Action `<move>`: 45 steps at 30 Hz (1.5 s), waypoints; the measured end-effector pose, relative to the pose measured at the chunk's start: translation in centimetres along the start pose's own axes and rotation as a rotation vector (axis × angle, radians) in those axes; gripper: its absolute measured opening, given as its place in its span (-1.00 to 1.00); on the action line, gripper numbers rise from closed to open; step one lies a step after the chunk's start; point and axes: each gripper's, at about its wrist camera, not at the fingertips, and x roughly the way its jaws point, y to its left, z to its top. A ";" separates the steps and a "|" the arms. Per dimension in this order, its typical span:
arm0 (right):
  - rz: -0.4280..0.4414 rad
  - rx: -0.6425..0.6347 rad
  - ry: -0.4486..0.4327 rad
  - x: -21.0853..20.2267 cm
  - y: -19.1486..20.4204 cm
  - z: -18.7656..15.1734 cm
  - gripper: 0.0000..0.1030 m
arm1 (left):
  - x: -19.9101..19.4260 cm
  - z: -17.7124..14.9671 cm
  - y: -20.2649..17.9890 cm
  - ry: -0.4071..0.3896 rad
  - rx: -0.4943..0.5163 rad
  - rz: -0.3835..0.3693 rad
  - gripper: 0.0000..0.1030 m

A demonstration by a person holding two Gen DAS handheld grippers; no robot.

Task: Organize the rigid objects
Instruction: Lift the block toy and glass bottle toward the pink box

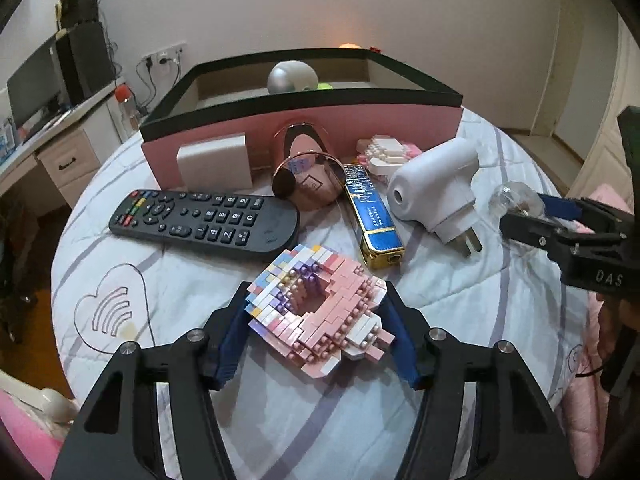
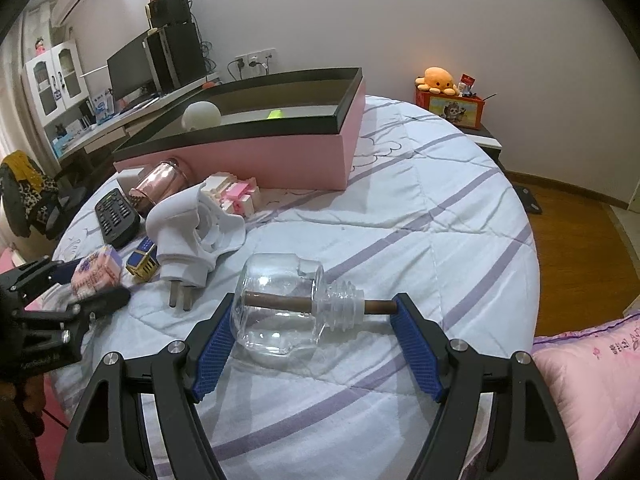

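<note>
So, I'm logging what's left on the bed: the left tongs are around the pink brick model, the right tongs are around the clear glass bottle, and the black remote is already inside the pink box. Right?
Not quite. The remote lies on the bedcover in front of the pink box, not inside it, as the left wrist view shows. The rest stands: left tongs around the brick model, right tongs around the glass bottle.

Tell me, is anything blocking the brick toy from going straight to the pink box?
Yes. The black remote, a pink jar and a blue-and-gold lighter lie on the bed between the pink brick model and the pink box.
</note>
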 end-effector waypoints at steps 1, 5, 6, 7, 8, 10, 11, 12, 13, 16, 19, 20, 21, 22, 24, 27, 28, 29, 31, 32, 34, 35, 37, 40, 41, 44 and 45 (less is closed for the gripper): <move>0.002 0.002 -0.006 -0.1 0.0 0.0 0.48 | -0.1 0.0 0.1 0.003 -0.003 -0.006 0.21; 0.009 0.002 -0.020 -0.4 0.2 0.2 0.48 | -0.9 0.0 0.6 -0.003 -0.012 -0.028 0.21; 0.007 -0.002 -0.024 -0.5 0.3 0.3 0.48 | -1.2 0.0 0.7 -0.009 -0.015 -0.027 0.21; 0.005 -0.003 -0.027 -0.6 0.4 0.3 0.48 | -1.5 0.1 1.0 -0.017 -0.023 -0.034 0.21; 0.007 -0.004 -0.033 -0.9 0.6 0.4 0.48 | -1.9 0.0 1.1 -0.022 -0.029 -0.045 0.21; 0.009 -0.003 -0.051 -1.4 0.8 0.6 0.48 | -2.9 0.2 1.6 -0.048 -0.038 -0.046 0.21; 0.008 -0.004 -0.065 -1.9 0.9 0.9 0.48 | -3.3 0.4 1.7 -0.059 -0.037 -0.042 0.21; 0.006 -0.004 -0.079 -2.2 1.0 1.0 0.48 | -3.8 0.5 1.8 -0.073 -0.041 -0.039 0.21; 0.005 -0.005 -0.093 -2.7 1.1 1.2 0.48 | -4.5 0.8 2.1 -0.095 -0.048 -0.036 0.21; 0.011 -0.013 -0.147 -4.4 1.7 2.0 0.48 | -6.3 1.7 2.6 -0.149 -0.054 -0.023 0.21; 0.019 -0.034 -0.201 -6.0 2.6 3.1 0.48 | -8.0 2.9 2.9 -0.216 -0.047 -0.005 0.21; 0.021 -0.043 -0.219 -6.6 3.0 3.5 0.48 | -8.5 3.2 3.1 -0.233 -0.051 0.002 0.21; 0.025 -0.054 -0.237 -7.3 3.5 4.0 0.48 | -9.1 3.7 3.2 -0.254 -0.055 0.009 0.21; 0.029 -0.065 -0.260 -8.0 3.9 4.4 0.48 | -9.9 4.3 3.4 -0.283 -0.062 0.019 0.21; 0.035 -0.083 -0.291 -9.0 4.7 5.2 0.48 | -10.9 5.3 3.7 -0.322 -0.069 0.026 0.21; 0.040 -0.111 -0.353 -10.7 5.8 6.3 0.48 | -12.6 6.4 4.1 -0.388 -0.084 0.035 0.21; 0.044 -0.117 -0.369 -11.1 6.0 6.7 0.48 | -13.1 6.8 4.2 -0.409 -0.089 0.038 0.21; 0.042 -0.120 -0.393 -11.6 6.2 6.9 0.48 | -13.5 7.1 4.3 -0.433 -0.097 0.039 0.21; 0.050 -0.132 -0.426 -12.5 6.7 7.6 0.48 | -14.3 7.7 4.5 -0.475 -0.112 0.050 0.21; 0.048 -0.133 -0.445 -12.9 6.9 7.8 0.48 | -14.5 7.9 4.5 -0.490 -0.118 0.061 0.21; 0.051 -0.143 -0.485 -13.6 7.4 8.5 0.48 | -14.9 8.3 4.4 -0.516 -0.118 0.069 0.21; 0.047 -0.146 -0.506 -13.9 7.7 8.7 0.48 | -14.9 8.4 4.5 -0.523 -0.118 0.073 0.21; 0.038 -0.161 -0.530 -14.2 8.2 9.1 0.48 | -15.2 8.9 4.5 -0.540 -0.120 0.091 0.21; 0.033 -0.176 -0.564 -14.3 8.9 9.8 0.48 | -15.2 9.7 4.7 -0.556 -0.118 0.105 0.21; 0.034 -0.183 -0.568 -14.3 9.1 10.0 0.48 | -15.1 9.9 4.7 -0.560 -0.121 0.115 0.21; 0.042 -0.191 -0.569 -13.9 9.2 10.8 0.48 | -14.9 11.1 4.8 -0.555 -0.100 0.124 0.21; 0.046 -0.190 -0.569 -13.6 9.2 11.2 0.48 | -14.7 11.5 4.9 -0.554 -0.096 0.133 0.21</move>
